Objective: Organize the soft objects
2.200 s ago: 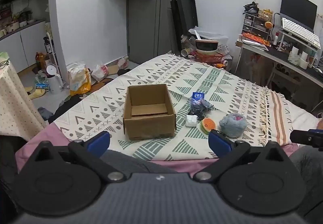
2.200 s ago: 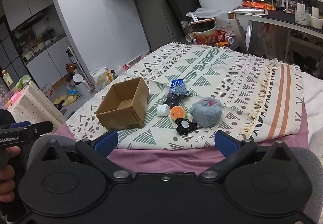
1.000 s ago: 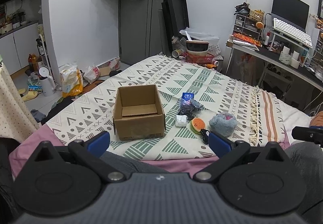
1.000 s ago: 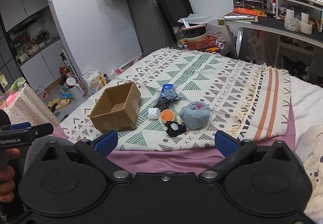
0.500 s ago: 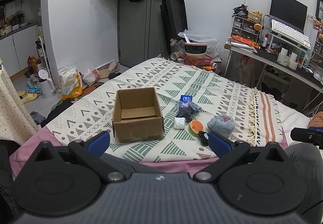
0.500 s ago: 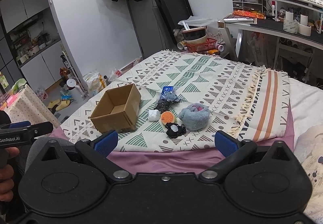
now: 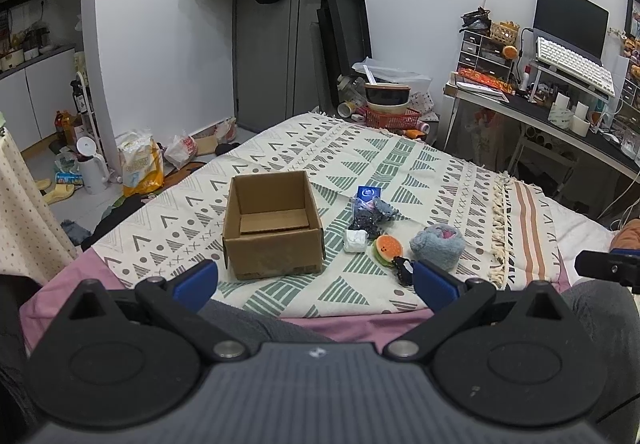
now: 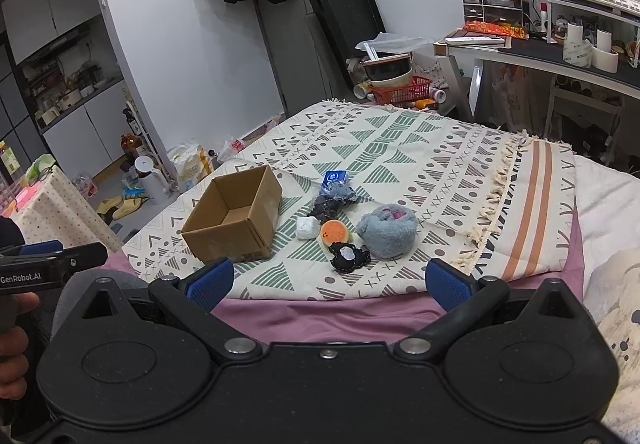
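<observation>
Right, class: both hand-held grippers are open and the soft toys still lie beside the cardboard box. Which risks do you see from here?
1. The soft items lie bunched together: the black plush touches the burger toy and the grey plush, so a grasp may snag a neighbour.
2. The cardboard box stands loose on the blanket; a bump from the left hand-held gripper could shift it.
3. The black plush sits near the blanket's front edge and could be knocked off by the right hand-held gripper.

Your left gripper: black body, blue finger pads, two silver screws. Right gripper matches. "GenRobot.AI" in white beside your bare hand. Grey trousers below the pads.
</observation>
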Action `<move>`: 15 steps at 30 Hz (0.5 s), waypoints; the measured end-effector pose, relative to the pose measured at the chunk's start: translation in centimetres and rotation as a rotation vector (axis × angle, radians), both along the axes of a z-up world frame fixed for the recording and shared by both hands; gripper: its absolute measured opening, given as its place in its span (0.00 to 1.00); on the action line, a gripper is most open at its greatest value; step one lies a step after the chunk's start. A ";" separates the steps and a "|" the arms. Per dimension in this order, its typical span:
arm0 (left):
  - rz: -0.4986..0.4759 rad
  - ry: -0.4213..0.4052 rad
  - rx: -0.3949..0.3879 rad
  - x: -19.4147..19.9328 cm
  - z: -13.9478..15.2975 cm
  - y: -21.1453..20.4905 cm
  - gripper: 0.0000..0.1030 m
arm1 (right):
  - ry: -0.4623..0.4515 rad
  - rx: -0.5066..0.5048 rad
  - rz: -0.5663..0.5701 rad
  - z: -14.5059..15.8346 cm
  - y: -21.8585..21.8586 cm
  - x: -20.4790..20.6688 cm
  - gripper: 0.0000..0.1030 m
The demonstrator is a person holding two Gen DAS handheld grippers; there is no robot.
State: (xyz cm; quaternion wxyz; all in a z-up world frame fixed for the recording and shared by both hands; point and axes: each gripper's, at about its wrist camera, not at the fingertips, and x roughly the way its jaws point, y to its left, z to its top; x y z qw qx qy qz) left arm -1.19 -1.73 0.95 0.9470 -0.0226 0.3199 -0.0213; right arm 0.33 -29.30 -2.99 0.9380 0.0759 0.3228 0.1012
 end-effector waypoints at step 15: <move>0.005 -0.005 -0.001 -0.3 0.0 -0.3 1.00 | -0.002 0.035 0.013 -0.2 -0.1 0.1 1.00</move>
